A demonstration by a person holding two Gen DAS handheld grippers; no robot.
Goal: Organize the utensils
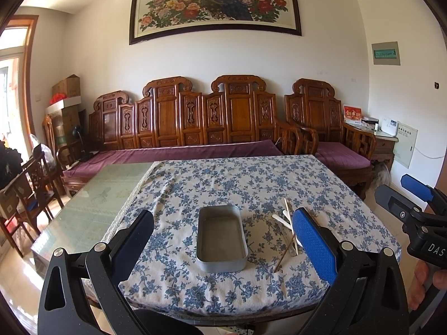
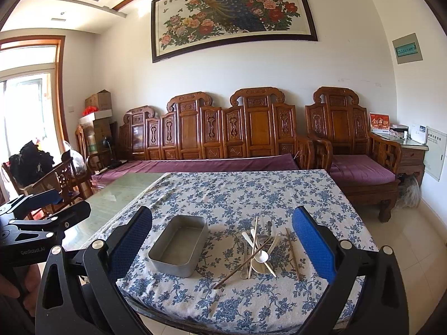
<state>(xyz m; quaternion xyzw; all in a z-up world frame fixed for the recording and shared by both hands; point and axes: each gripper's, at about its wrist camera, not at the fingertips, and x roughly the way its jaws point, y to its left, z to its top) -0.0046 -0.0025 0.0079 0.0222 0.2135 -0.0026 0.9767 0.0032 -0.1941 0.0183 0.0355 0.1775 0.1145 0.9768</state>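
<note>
Utensils between wide-apart right gripper fingers, seemingly untouched.

Table with glass top, bare on left part. Blue-and-white floral cloth covers right part, hangs over near edge. On cloth: empty rectangular metal tin, upright, open side up. Just right of tin: loose pile of utensils — white spoons, metal spoon, pale and brown chopsticks crossing one another. One brown chopstick lies apart, right of pile.
</note>
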